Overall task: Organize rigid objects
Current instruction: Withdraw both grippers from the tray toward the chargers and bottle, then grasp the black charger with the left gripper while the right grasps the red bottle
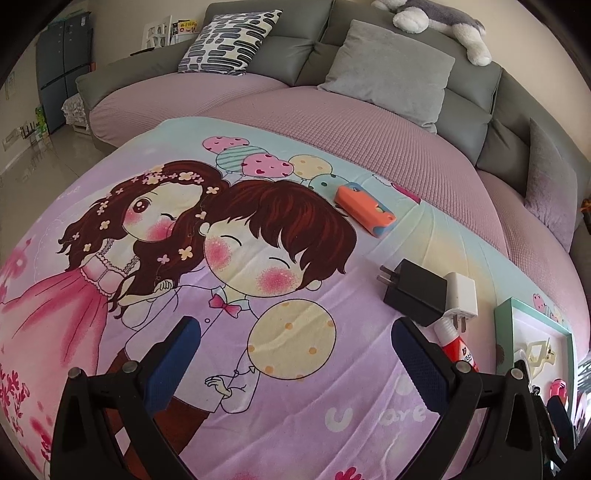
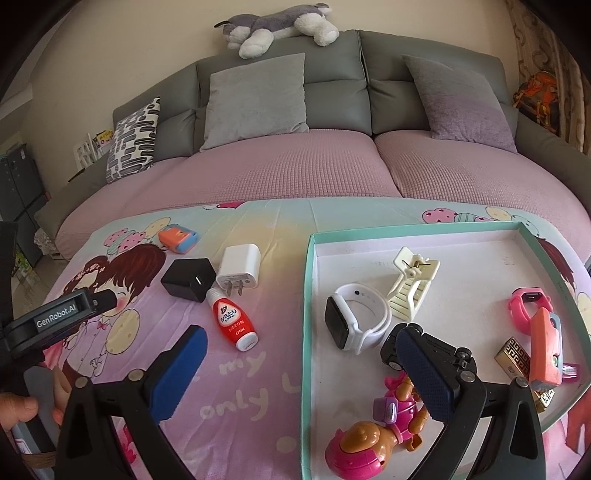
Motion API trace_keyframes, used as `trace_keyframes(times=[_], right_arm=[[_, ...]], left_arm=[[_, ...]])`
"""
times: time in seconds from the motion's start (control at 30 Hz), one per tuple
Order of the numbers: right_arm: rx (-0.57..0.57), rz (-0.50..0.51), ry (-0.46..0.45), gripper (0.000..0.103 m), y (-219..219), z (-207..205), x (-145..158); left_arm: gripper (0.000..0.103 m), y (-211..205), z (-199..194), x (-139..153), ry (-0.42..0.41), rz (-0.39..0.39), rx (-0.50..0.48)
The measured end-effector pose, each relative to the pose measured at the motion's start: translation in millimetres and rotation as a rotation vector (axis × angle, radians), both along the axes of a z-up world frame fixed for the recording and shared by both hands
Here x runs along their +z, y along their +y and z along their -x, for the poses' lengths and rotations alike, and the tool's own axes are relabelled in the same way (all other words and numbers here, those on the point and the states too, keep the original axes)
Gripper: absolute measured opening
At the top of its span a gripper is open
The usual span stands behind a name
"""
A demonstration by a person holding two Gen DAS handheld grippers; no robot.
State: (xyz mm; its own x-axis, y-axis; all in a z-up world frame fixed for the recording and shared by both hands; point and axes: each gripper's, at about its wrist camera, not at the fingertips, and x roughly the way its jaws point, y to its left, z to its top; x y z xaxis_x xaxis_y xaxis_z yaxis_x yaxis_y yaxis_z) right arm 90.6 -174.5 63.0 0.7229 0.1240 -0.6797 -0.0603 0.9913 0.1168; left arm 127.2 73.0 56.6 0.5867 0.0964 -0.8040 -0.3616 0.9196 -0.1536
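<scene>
On the left, a hand (image 2: 16, 408) holds the left gripper (image 1: 295, 360), whose blue-padded fingers (image 1: 173, 365) stand wide apart with nothing between them, above a cartoon-printed blanket (image 1: 258, 406) spread over a pink couch seat (image 1: 332, 122). Ahead of it on the blanket lies an orange and blue case (image 1: 364, 208), by itself near the blanket's far edge. Nearer and further right sits a black charger (image 1: 413, 291) with a white charger (image 1: 460, 295) touching its right side. A small red bottle (image 1: 456, 349) with a white cap lies just in front of the two chargers, its neck next to the white charger's prongs.

The right gripper (image 2: 299, 369) is open too, gripping nothing; its left finger hangs over the blanket and its right finger (image 2: 424, 373) over the near part of a shallow tray (image 2: 308, 295) with a teal rim. Inside the tray, from left to right: a pink and brown toy figure (image 2: 373, 435) at the near edge, a white smartwatch (image 2: 356, 317), a black toy car (image 2: 393, 354) partly hidden behind the right finger, a cream hair clip (image 2: 412, 288), a gold patterned box (image 2: 511, 356), a salmon-coloured toy car (image 2: 546, 347) and a pink watch (image 2: 530, 301). Grey cushions (image 2: 256, 99) lean on the couch back, and a plush dog (image 2: 277, 26) lies on top of it.
</scene>
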Motion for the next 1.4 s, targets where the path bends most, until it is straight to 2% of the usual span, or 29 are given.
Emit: trace_keyframes(times=[0.13,0.4,0.5,0.57,0.7,0.8,0.83,1.03,1.2,1.3,1.4], right_arm=[[0.029,0.022,-0.003,0.103,11.9,-5.0,3.2],[0.119,0.041,-0.023,0.102,44.3,-27.4,8.8],[0.143,0.049,-0.012,0.097,52.8,-35.4,4.5],[0.149,0.054,-0.001,0.09,55.4,-42.2,2.0],[0.147,0.044,0.017,0.084,53.8,-54.8,0.2],[0.16,0.035,0.059,0.077,53.9,-63.5,-6.9],[0.167,0.04,0.069,0.071,55.0,-64.9,-9.8],[0.197,0.045,0.104,0.058,62.7,-66.7,-26.8],[0.213,0.041,0.118,0.053,68.0,-68.8,-34.2],[0.221,0.043,0.127,0.052,70.5,-70.3,-37.9],[0.221,0.039,0.138,0.047,71.3,-73.1,-41.7]], left_arm=[[0.103,2.4,-2.7,-9.4,0.006,0.062,-0.018],[0.103,9.0,-13.0,-11.6,-0.01,0.077,-0.033],[0.103,12.6,-19.0,-13.2,-0.009,0.083,-0.035],[0.103,12.4,-24.2,-14.5,-0.017,0.082,-0.051],[0.103,5.6,-39.0,-18.1,-0.019,0.064,-0.129],[0.103,-2.7,-47.0,-18.6,-0.042,0.093,-0.207],[0.103,-6.1,-49.0,-18.2,-0.047,0.097,-0.228],[0.103,-18.6,-62.3,-19.8,-0.058,0.135,-0.306],[0.103,-38.7,-72.3,-26.9,-0.031,0.12,-0.379],[0.103,-47.6,-80.7,-34.5,-0.001,0.099,-0.394],[0.102,-51.6,-84.6,-36.8,0.003,0.076,-0.4]])
